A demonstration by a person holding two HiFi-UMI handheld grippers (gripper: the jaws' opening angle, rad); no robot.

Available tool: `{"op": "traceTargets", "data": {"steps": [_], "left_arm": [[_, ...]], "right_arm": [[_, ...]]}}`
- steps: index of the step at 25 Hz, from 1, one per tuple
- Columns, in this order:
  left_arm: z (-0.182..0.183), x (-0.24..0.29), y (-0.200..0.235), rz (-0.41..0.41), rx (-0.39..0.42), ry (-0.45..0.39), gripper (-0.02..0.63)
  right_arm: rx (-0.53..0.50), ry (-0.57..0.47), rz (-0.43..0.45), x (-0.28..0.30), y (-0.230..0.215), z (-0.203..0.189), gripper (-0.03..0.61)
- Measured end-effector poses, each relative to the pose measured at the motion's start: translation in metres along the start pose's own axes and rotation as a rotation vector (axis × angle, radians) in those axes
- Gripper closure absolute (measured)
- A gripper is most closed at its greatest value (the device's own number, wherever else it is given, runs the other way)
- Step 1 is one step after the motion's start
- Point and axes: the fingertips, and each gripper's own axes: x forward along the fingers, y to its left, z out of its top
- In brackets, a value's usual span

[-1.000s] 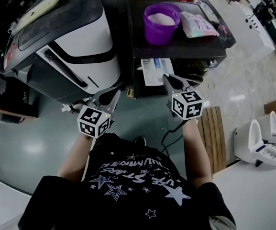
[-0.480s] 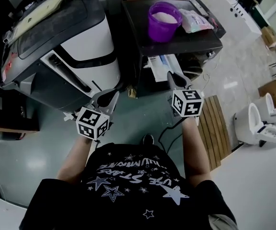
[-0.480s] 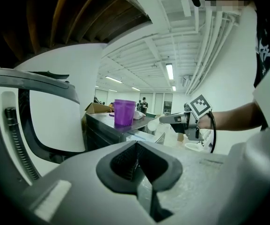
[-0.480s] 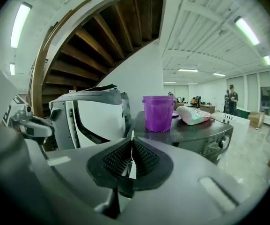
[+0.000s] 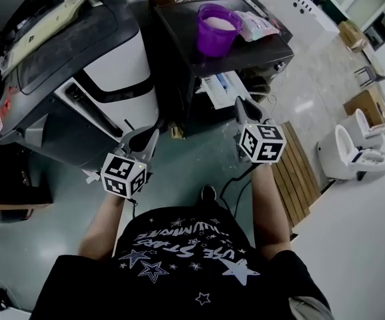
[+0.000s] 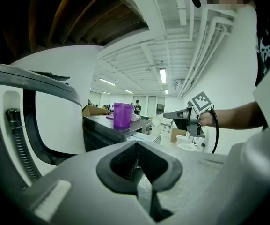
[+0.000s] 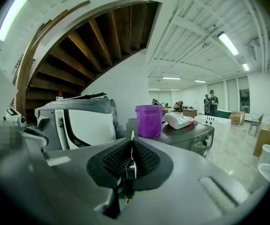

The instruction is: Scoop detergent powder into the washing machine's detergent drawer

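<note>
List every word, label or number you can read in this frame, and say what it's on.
"USE STARS": white print on the person's black T-shirt, upside down in the head view.
The line next to it is only partly legible, maybe "ILLUMINATE".
The cubes on the left tongs and right tongs carry square marker patterns, no words.
Print on the sheets under the dark tabletop: too small to read.
Print on the pouch up top: too blurred to read.

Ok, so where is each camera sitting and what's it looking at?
Head view: on the person's head, looking steeply down at the left gripper, right gripper, forearms and shirt.
Left gripper view: rides the left gripper, facing over its open jaws towards the right gripper and forearm.
Right gripper view: rides the right gripper, facing over its shut jaws at the white-and-grey machine.
All three show the purple tub.
</note>
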Motion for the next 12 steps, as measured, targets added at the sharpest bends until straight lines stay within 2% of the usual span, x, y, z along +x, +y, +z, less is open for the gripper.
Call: {"op": "traceTargets", "data": {"steps": [12], "left_arm": [[-0.004, -0.030, 0.013, -0.041, 0.003, -0.021, 0.614]], "right_arm": [[0.056, -0.016, -0.027, -0.027, 0.035, -0.005, 0.545]]}}
